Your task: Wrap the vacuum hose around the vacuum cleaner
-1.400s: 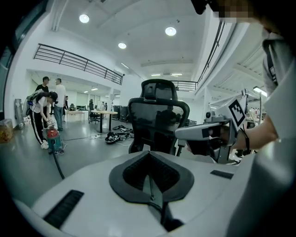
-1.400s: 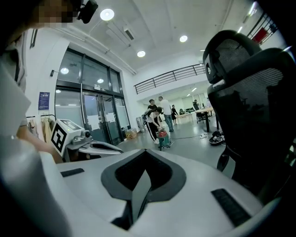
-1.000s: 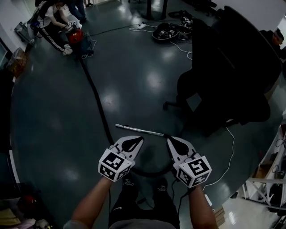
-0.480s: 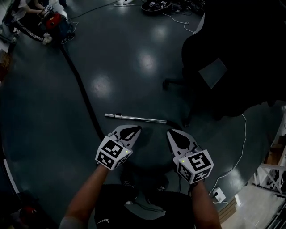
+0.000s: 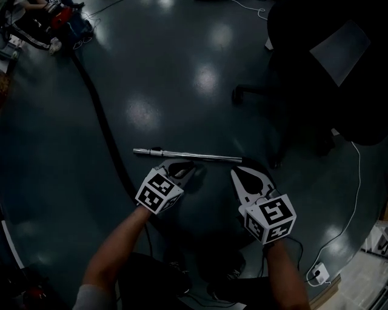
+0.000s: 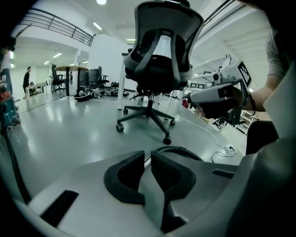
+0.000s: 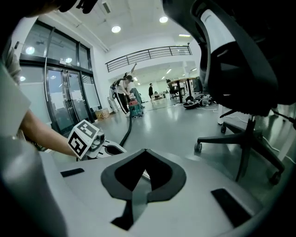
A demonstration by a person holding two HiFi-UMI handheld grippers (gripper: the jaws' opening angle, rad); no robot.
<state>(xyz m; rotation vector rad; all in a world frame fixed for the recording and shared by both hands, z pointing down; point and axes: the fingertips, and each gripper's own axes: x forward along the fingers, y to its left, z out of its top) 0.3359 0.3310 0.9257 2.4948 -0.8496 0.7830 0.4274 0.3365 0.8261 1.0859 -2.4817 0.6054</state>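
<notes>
Hovering low with left gripper (image 5: 183, 169) all but closed and right gripper (image 5: 238, 174) pressed together, both empty. Just beyond, facing a stiff, slick-looking metal wand (image 5: 188, 155), best pinched mid-length. Farther left, tracing the black hose (image 5: 100, 115), probably light, springy and ribbed enough to grip, away to the vacuum cleaner (image 5: 59, 16), well apart.

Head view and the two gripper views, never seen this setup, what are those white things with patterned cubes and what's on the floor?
A person holds a left hand-held gripper and a right hand-held gripper; the cubes are part of them. The head view looks down from the person's head; each gripper view rides on one gripper. On the floor lie a metal vacuum tube and a black vacuum hose, near an office chair. Both grippers are shut and hold nothing.
</notes>
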